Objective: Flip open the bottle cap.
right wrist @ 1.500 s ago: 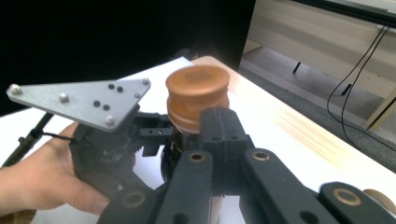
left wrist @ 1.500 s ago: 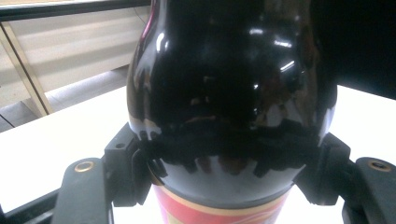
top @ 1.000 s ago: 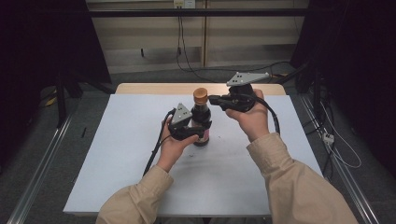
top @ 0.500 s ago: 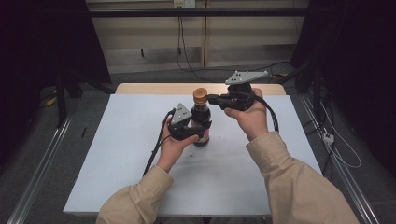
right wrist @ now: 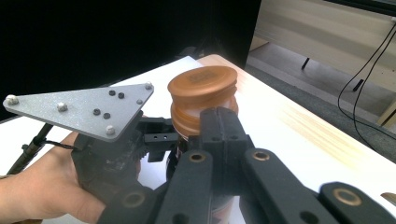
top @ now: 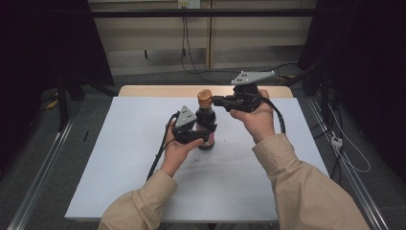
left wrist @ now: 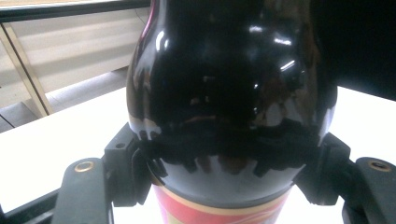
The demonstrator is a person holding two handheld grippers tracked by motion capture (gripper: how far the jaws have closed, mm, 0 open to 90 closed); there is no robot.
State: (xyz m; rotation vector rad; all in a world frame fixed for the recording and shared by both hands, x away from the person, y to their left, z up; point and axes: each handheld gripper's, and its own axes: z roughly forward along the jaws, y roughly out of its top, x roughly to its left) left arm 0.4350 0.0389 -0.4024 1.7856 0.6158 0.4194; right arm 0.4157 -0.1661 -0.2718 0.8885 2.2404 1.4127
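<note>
A dark glass bottle [top: 207,120] with a brown screw cap [top: 205,96] stands upright in the middle of the white table [top: 119,163]. My left gripper [top: 198,136] is shut on the bottle's belly from the left. In the left gripper view its jaws press both sides of the bottle [left wrist: 233,84], just above a red label [left wrist: 219,212]. My right gripper [top: 215,101] comes in level from the right, tip at the neck just under the cap. In the right gripper view the cap [right wrist: 203,91] rises right behind my right gripper [right wrist: 219,133], whose jaws look closed together.
The left gripper's grey plate [right wrist: 84,107] and the hand [right wrist: 42,186] holding it sit to the left of the cap. A wooden strip [top: 158,90] borders the table's far edge. Metal rails [top: 43,163] flank the table, and cables [top: 344,153] lie on the floor at right.
</note>
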